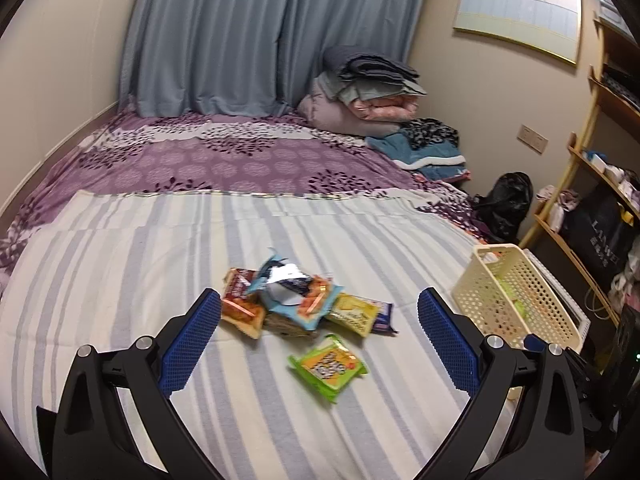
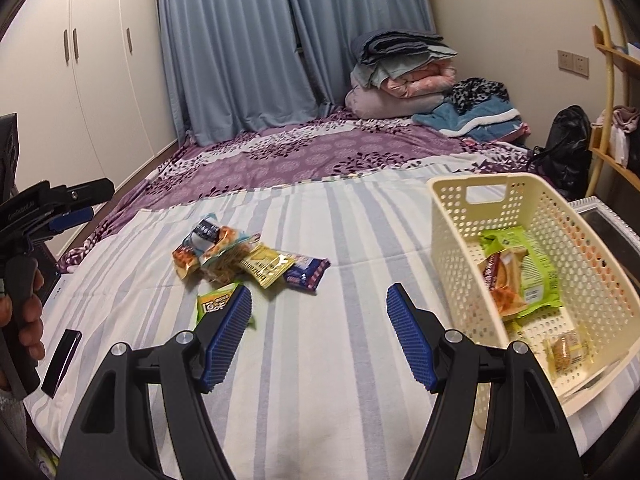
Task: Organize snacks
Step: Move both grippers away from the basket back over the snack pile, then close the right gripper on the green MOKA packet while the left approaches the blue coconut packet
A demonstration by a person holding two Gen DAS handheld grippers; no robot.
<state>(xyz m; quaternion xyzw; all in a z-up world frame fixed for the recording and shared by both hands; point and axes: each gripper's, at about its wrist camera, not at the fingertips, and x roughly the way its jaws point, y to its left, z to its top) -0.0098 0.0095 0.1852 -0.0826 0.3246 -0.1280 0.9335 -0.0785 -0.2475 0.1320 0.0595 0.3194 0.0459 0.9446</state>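
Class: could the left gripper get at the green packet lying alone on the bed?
Probably yes. The left gripper has its jaws wide open and empty, and the green packet lies apart from the pile, with nothing covering it.

Blue curtains (image 1: 224, 40) behind a purple-sheeted bed (image 1: 224, 160), white wardrobe (image 2: 100, 72) left, wooden shelves (image 1: 600, 168) right

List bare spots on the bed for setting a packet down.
Free: striped sheet between snack pile and basket; near strip beside the green packet. Crowded: the pile; basket floor half full.
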